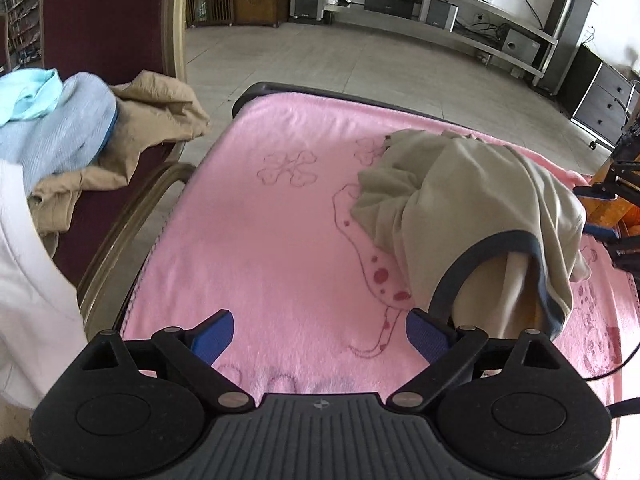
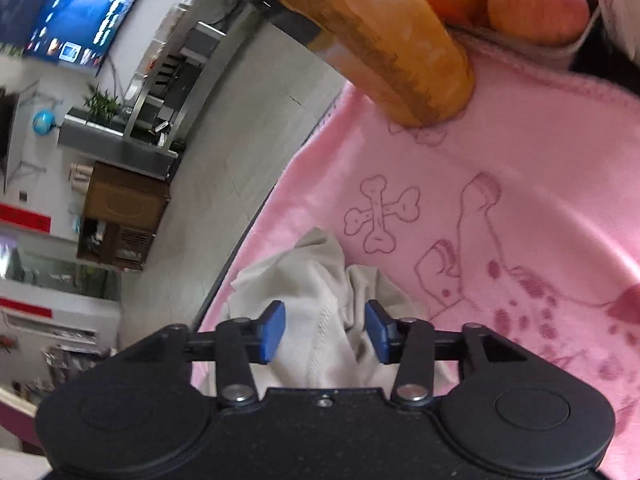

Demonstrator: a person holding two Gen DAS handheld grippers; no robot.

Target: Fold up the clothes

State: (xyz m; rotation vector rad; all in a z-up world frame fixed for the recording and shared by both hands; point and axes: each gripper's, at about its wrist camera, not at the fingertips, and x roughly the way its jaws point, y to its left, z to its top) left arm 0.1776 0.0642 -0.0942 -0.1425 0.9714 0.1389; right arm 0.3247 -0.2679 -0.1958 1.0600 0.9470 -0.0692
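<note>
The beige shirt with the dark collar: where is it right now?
In the left wrist view the beige shirt lies bunched on the right half of the pink blanket, its collar beside the left gripper's right finger.

Nothing here can actually be read. The screen [image 2: 86, 8] in the upper left of the right wrist view carries rows of pale characters on blue, but they are too blurred to make out. The pink blanket [image 1: 288, 216] shows only drawn bones and a spotted dog, no words. A small round emblem [image 1: 321, 404] sits on the left gripper's body at the bottom of its view, without legible letters.
</note>
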